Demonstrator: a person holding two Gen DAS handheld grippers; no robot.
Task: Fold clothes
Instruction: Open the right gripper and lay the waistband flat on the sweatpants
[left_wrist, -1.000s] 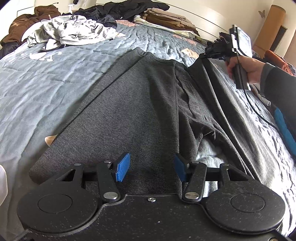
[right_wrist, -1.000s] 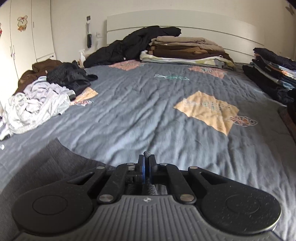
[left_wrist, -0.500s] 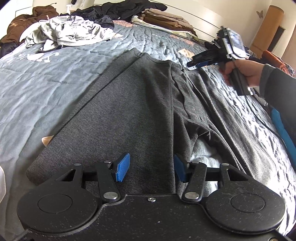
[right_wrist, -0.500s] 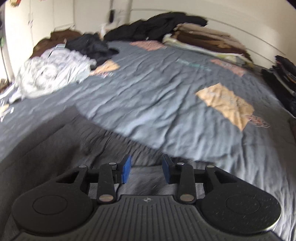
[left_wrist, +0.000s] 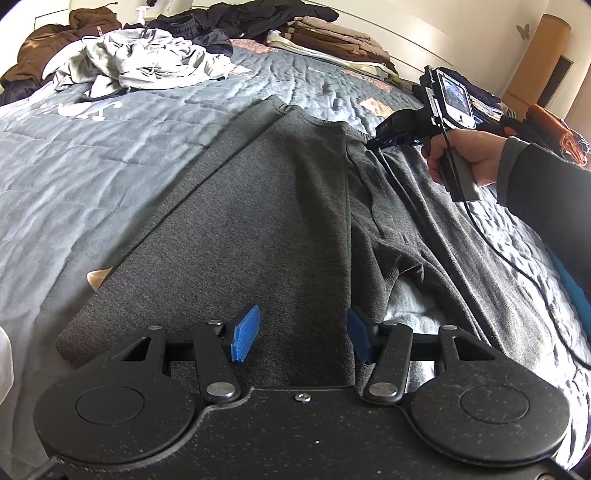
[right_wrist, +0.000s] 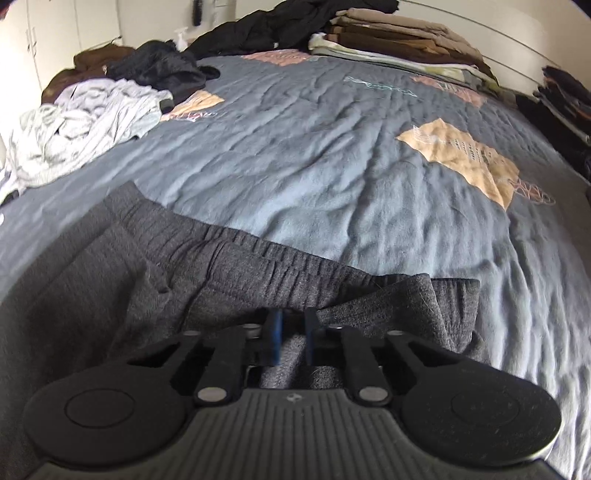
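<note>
One pair of dark grey trousers (left_wrist: 258, 206), knitted, fleecy in texture, lies flat along a blue-grey quilted bedspread (left_wrist: 74, 166), its ribbed elastic waistband (right_wrist: 266, 254) at the far end and one leg folded over the other. Pale lining shows where the fabric gapes near the right side.

Left gripper (left_wrist: 301, 338): black speckled body, blue ridged pads, fingers spread wide, low over the near leg end, holding nothing.

Right gripper (right_wrist: 293, 334): same build, fingers narrowly apart with a fold of the waistband fabric bunched between them; whether the pads actually press the cloth cannot be told. From the left wrist view it (left_wrist: 380, 138) sits at the far right of the trousers, gripped by a hand (left_wrist: 465, 158) in a dark sleeve, a black cable trailing from it.

Several other items: a crumpled light grey heap (left_wrist: 140, 62) far left; brown and black garments beyond; a stack of folded brown and beige pieces (right_wrist: 399, 40) by the white headboard; orange patches (right_wrist: 461, 155) on the quilt.
</note>
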